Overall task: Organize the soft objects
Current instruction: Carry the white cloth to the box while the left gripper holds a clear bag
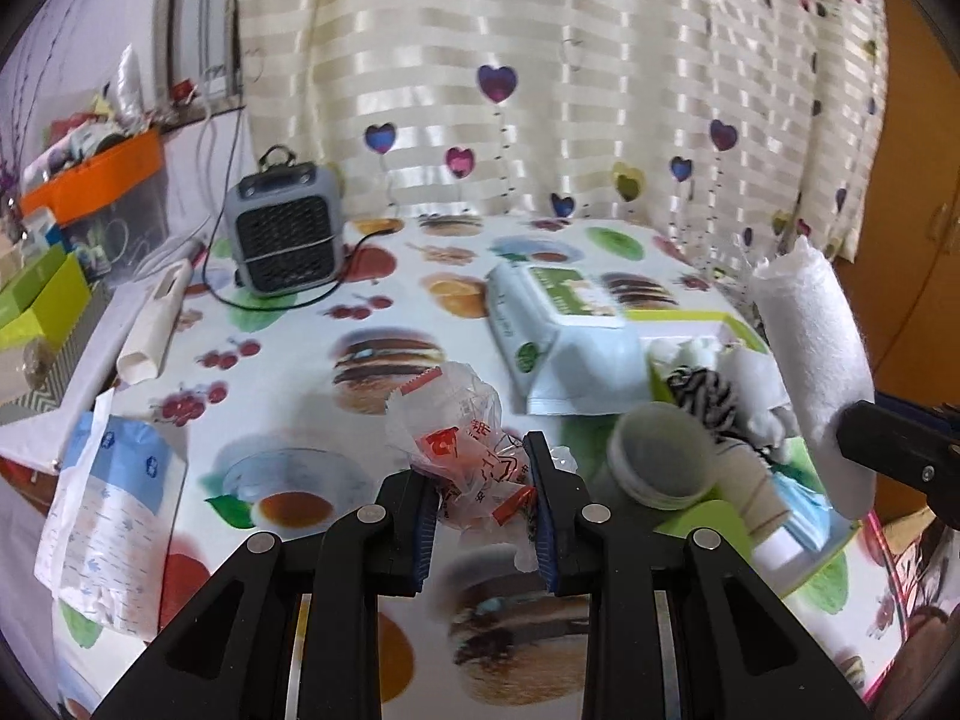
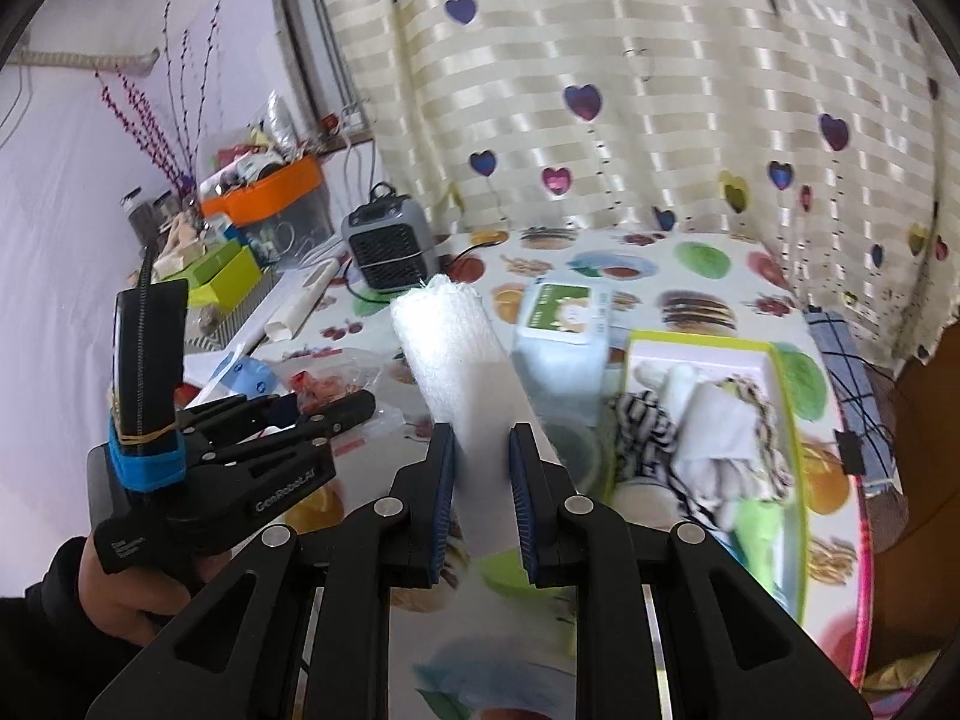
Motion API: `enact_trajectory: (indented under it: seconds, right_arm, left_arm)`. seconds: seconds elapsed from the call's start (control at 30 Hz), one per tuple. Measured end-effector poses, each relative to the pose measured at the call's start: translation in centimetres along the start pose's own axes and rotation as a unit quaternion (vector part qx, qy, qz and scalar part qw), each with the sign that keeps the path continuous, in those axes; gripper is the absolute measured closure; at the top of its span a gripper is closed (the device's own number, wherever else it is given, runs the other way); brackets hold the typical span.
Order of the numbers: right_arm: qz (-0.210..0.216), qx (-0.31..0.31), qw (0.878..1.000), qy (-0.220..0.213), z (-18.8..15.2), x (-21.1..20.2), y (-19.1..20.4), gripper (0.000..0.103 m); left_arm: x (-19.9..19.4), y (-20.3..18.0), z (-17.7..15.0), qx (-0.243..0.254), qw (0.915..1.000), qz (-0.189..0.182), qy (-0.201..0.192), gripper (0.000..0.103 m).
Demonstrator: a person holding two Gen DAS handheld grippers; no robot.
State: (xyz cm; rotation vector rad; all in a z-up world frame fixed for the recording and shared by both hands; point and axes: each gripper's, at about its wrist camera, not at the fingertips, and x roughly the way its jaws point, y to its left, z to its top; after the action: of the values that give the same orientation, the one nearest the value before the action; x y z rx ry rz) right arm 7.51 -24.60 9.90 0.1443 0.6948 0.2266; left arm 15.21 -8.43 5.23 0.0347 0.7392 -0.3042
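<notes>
My left gripper (image 1: 483, 498) is shut on a crumpled clear plastic bag with red print (image 1: 462, 432), held just above the printed tablecloth. My right gripper (image 2: 480, 486) is shut on a rolled white towel (image 2: 456, 354); the towel also shows at the right of the left wrist view (image 1: 810, 348). The left gripper appears in the right wrist view (image 2: 336, 408), left of the towel. A green-rimmed tray (image 2: 786, 420) at the right holds soft things: a black-and-white striped cloth (image 2: 648, 426), white cloths and a green cloth. A wipes pack (image 1: 558, 324) lies beside the tray.
A grey fan heater (image 1: 285, 228) with a black cable stands at the table's back left. A white remote (image 1: 156, 324), a blue-white packet (image 1: 108, 510) and a round lidded jar (image 1: 660, 456) lie on the table. Boxes crowd the left shelf (image 1: 90, 174). A curtain hangs behind.
</notes>
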Motion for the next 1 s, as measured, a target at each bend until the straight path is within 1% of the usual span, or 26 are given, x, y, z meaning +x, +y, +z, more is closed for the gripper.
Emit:
enact_trajectory:
  seconds: [0.13,0.3,0.6,1.0]
  right_arm:
    - [-0.002,0.008,1.000,-0.007,-0.2,-0.8,-0.7,0.084]
    - [-0.006,0.010,1.000,-0.013,-0.6,-1.8,-1.3,0.084]
    - [-0.037,0.037,0.998,-0.025,-1.6,-4.1,-3.3,0.084]
    - [-0.043,0.044,0.998,-0.031,-2.2,-4.8,-3.9,0.084]
  left_arm:
    - [-1.0,-1.0,-0.1,0.005,0.9999,-0.007,-0.006,0.078]
    - [-1.2,-1.9,0.1,0.011,0.9998,-0.014,-0.006,0.078]
    - [-1.4,-4.0,0.2,0.030,0.9989,-0.036,-0.008,0.078]
    - [-2.9,-5.5,-0.1,0.046,0.9972,-0.057,-0.016,0.078]
